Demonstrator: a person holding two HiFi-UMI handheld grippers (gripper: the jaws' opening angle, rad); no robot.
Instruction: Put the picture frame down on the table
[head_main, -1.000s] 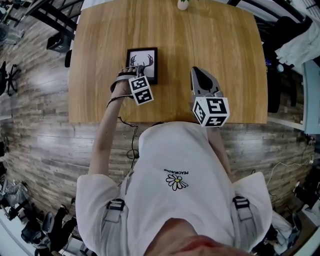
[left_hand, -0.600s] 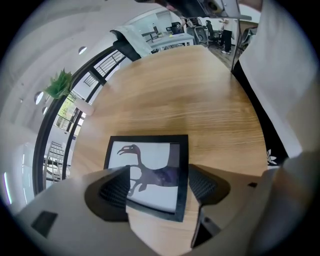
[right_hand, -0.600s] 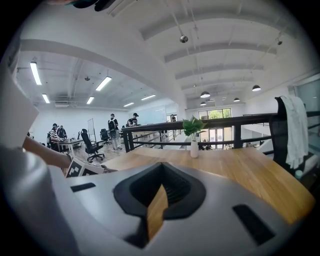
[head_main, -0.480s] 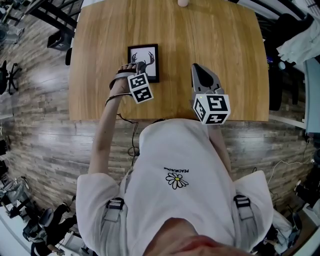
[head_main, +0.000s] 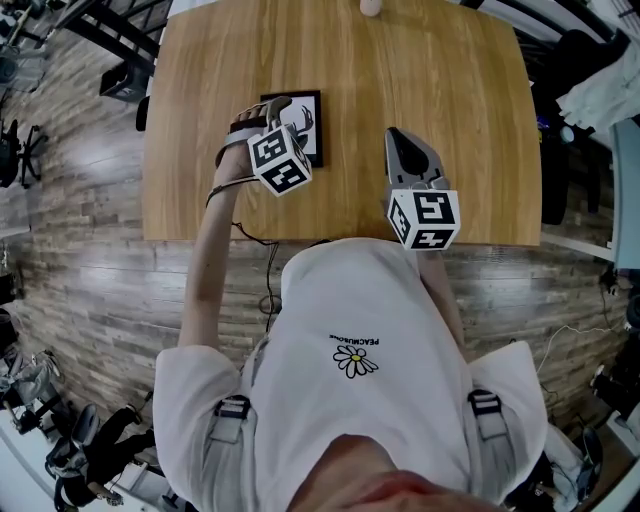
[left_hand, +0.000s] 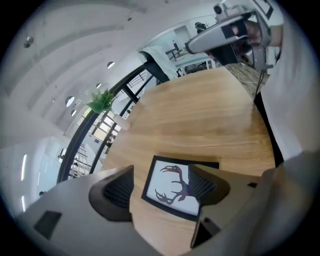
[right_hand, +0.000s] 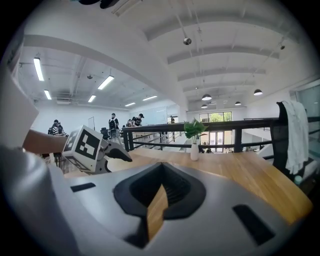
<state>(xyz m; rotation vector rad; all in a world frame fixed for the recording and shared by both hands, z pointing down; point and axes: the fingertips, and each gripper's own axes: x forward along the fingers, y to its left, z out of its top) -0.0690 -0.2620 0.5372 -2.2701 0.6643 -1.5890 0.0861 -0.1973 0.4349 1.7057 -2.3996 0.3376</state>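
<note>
The picture frame (head_main: 305, 128), black-edged with an antler drawing, lies flat on the wooden table (head_main: 450, 90) at its left middle. My left gripper (head_main: 277, 106) hovers over the frame's left side and covers part of it. In the left gripper view the left gripper (left_hand: 161, 187) is open, its two dark pads apart, with the picture frame (left_hand: 172, 192) lying on the wood below and between them, untouched. My right gripper (head_main: 397, 137) rests low over the table to the frame's right. In the right gripper view the right gripper (right_hand: 159, 192) is shut on nothing.
A small white vase with a green plant (head_main: 370, 7) stands at the table's far edge, also seen as the vase (right_hand: 194, 150). A dark railing (right_hand: 235, 131) runs behind the table. Chairs (head_main: 120, 85) stand on the wood floor at left. The person's body is against the near edge.
My left gripper has risen and moved forward over the frame's left side. The frame lies still on the table. The right gripper has not moved.
</note>
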